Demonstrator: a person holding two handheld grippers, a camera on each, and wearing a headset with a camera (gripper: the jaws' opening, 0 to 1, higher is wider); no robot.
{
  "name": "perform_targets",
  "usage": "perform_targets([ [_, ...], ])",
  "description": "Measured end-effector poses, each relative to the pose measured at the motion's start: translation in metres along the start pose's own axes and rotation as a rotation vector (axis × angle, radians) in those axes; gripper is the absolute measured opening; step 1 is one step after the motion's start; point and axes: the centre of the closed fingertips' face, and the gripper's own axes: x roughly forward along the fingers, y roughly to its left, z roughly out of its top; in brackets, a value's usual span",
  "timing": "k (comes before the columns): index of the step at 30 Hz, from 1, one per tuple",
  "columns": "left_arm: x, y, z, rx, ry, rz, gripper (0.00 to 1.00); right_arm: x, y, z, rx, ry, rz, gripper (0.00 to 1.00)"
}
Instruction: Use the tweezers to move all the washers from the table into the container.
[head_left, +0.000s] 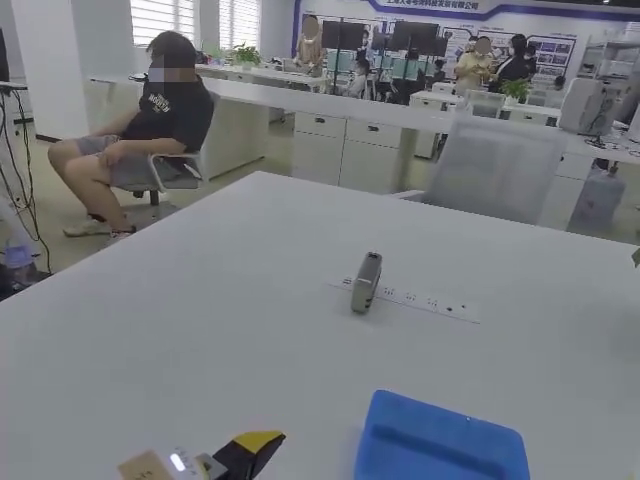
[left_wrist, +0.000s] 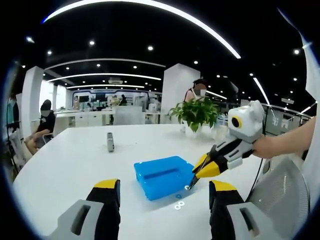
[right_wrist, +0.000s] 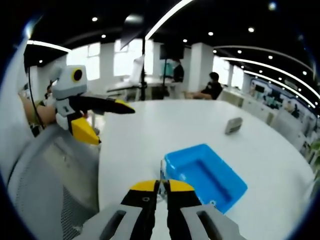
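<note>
White table (left_wrist: 75, 165) w/ blue container (left_wrist: 165, 189) as ref. My right gripper (right_wrist: 162, 187), jaws pressed on the tweezers (left_wrist: 192, 183), hangs just off the container's corner, tips slanting down at the washers (left_wrist: 178, 205), which lie on the table beside that corner. My left gripper (right_wrist: 110, 124): spread, empty, farther off, so right's nearer.

Washers (left_wrist: 179, 205) on the table (left_wrist: 70, 165) just beside the container (left_wrist: 161, 176), a small device (left_wrist: 110, 142) well behind it.

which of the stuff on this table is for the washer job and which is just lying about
For the job: thin metal tweezers in the right gripper; small pale ring washers; blue plastic container.
Lying about: small grey device; white socket strip; green potted plant.
</note>
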Motion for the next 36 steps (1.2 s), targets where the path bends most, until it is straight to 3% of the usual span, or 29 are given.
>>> perform_targets([
  [5,0.0,0.0,0.0,0.002,0.002,0.001,0.72,-0.002,-0.015,0.008,0.021,-0.022,-0.022,0.03],
  [12,-0.001,0.001,0.0,-0.001,-0.001,0.005,0.72,0.003,-0.05,0.014,0.099,-0.039,-0.085,0.03],
  [16,-0.001,0.001,0.0,-0.001,-0.001,0.006,0.72,0.009,-0.071,0.006,0.193,-0.026,-0.107,0.03],
  [22,-0.001,0.002,0.0,-0.002,0.002,0.01,0.71,0.02,-0.095,-0.016,0.298,0.047,-0.13,0.03],
  [27,-0.001,0.001,-0.001,-0.002,0.007,0.005,0.71,0.026,-0.1,-0.026,0.343,0.08,-0.123,0.03],
  [36,-0.001,0.001,-0.002,-0.001,0.01,0.003,0.71,0.035,-0.092,-0.032,0.332,0.124,-0.101,0.03],
])
